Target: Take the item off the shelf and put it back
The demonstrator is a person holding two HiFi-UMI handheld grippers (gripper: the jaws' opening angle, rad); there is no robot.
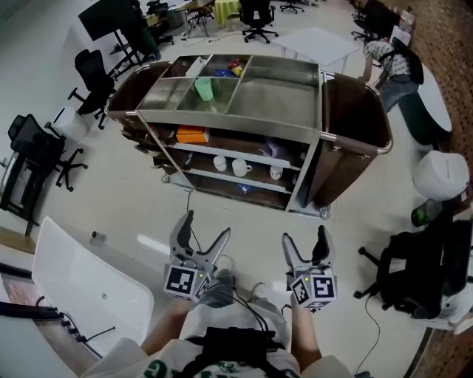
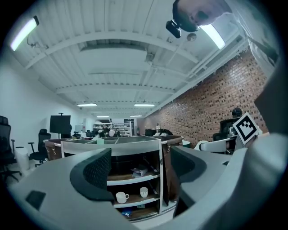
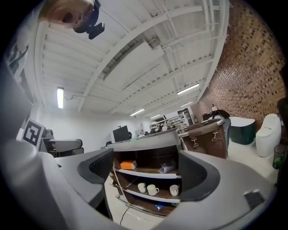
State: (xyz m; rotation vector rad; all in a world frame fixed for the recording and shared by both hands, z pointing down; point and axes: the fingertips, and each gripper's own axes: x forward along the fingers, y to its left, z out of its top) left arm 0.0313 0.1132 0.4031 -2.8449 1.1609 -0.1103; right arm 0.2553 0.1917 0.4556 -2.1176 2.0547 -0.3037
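My left gripper (image 1: 208, 225) and right gripper (image 1: 304, 235) both stand wide and empty. White cups (image 1: 241, 167) sit on a shelf (image 1: 251, 183) of the cart (image 1: 222, 119) ahead.

Black swivel office chair (image 1: 90, 72) at left, black flat monitor (image 1: 111, 18) behind it, white rounded stool (image 1: 441, 175) at right, red brick wall (image 2: 211, 101).

Blue item (image 3: 158, 207) low in the cart (image 3: 147, 144), perhaps a packet, too small to tell
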